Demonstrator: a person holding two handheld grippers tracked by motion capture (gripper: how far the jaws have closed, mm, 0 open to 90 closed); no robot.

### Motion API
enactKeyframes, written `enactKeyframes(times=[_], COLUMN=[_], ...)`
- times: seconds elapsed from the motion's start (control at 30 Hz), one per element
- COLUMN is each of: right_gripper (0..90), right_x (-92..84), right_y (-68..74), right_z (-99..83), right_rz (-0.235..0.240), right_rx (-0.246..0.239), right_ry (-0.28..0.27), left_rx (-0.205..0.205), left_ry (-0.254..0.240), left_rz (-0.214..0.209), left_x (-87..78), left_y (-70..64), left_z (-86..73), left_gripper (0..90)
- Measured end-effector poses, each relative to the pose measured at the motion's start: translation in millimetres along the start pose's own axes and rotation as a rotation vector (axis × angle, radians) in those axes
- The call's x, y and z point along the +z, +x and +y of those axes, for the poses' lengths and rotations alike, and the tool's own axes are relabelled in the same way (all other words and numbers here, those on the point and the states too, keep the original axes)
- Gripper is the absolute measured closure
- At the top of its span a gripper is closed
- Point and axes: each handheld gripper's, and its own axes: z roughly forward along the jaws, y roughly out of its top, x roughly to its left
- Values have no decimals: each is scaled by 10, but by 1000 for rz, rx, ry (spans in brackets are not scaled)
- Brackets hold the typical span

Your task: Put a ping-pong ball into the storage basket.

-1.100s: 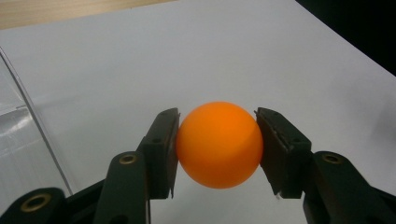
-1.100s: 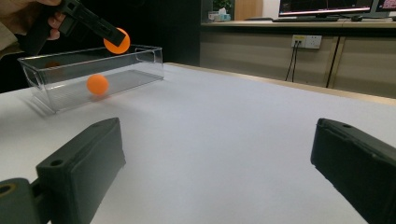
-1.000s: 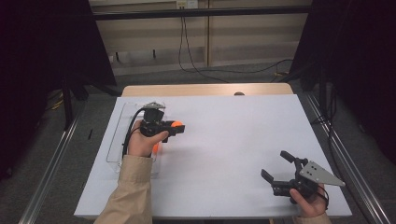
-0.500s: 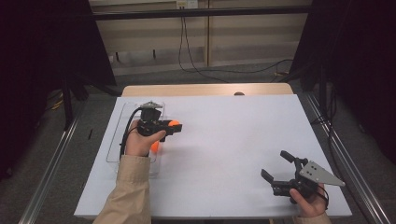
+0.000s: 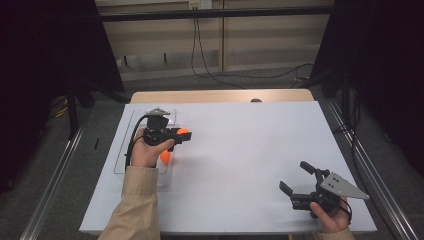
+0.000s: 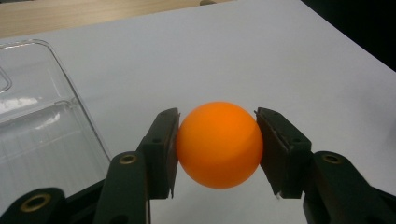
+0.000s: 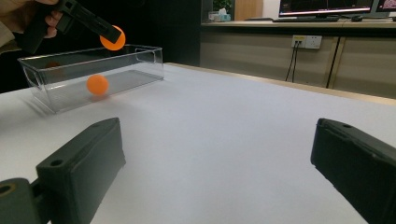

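A: Why is the left gripper clamped on the ball at centre left of the high view?

B: To carry it; it hangs just beside the clear box, perhaps past its rim.

A: And the right gripper?

B: Lower right, jaws wide apart and empty, waiting. Another ball lies in the box.

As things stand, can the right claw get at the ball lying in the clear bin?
Probably yes, with a long reach. The right claw is open and empty, and bare table lies between. The bin is open-topped, though the left claw, gripping another ball, hangs beside its rim.
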Motion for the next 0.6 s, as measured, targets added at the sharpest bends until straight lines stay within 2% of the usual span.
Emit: enactKeyframes(times=[0.6], right_gripper=[20], right_x=[4], right_y=[1], right_z=[-5], right_rz=[3], right_rx=[1], right_ry=[3], left_rx=[-14], left_ry=[-23], left_rz=[45], left_x=[-109], left_y=[114], left_z=[-19], left_gripper=[509])
